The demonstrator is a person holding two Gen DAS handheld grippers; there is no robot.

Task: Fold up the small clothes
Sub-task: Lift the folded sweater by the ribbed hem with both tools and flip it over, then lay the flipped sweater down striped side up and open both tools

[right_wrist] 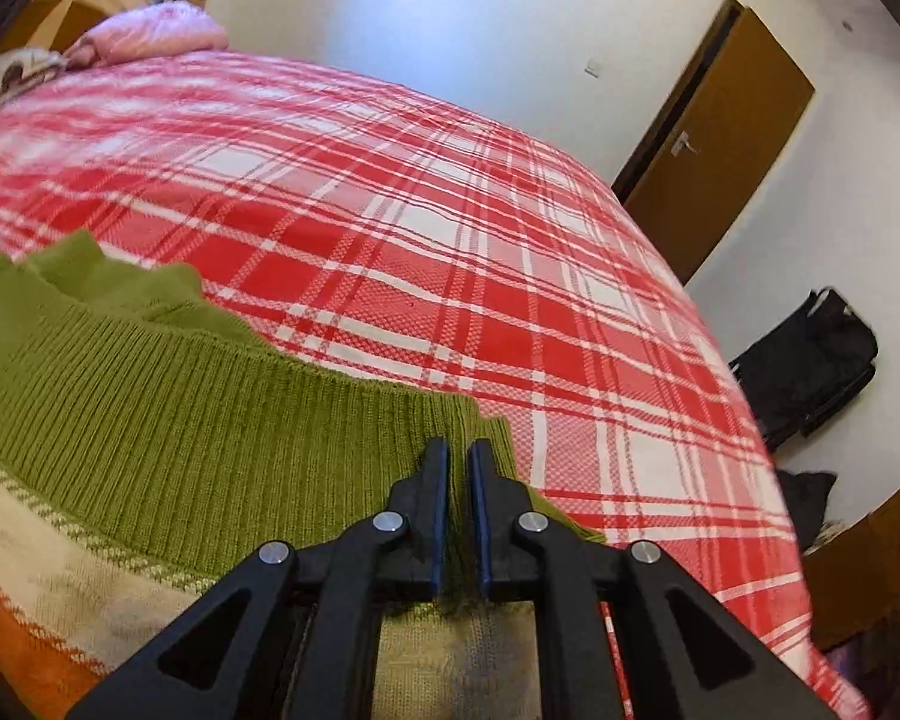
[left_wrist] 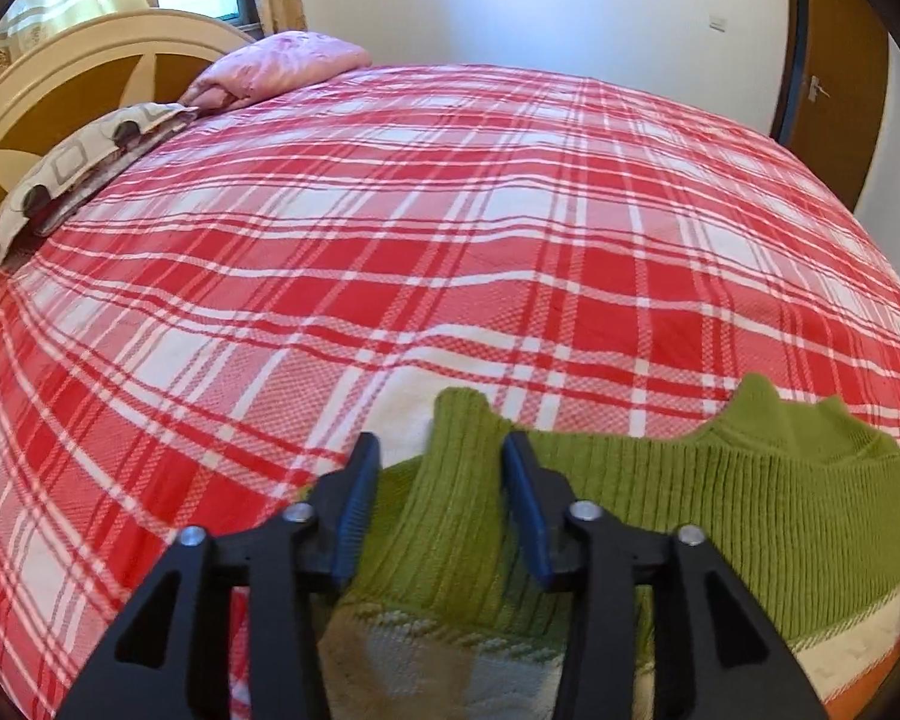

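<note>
Your green ribbed-knit sweater with the cream and orange bands (left_wrist: 690, 516) lies spread on the near edge of the red-and-white plaid bedspread (left_wrist: 390, 252), its ribbed green end laid away from you. Your left gripper (left_wrist: 441, 462) stands released, its blue pads apart on either side of the sweater's left corner without pressing it. Your right gripper (right_wrist: 459, 468) looks clenched on the right corner of the green rib (right_wrist: 486, 426), with knit showing in the narrow gap between its pads. The step in hand appears to be setting this edge down flat. Let the right corner go only once the rib lies straight and level with the left one. Draw both tools back low and clear so a pad does not snag the loose knit and drag the edge crooked.
</note>
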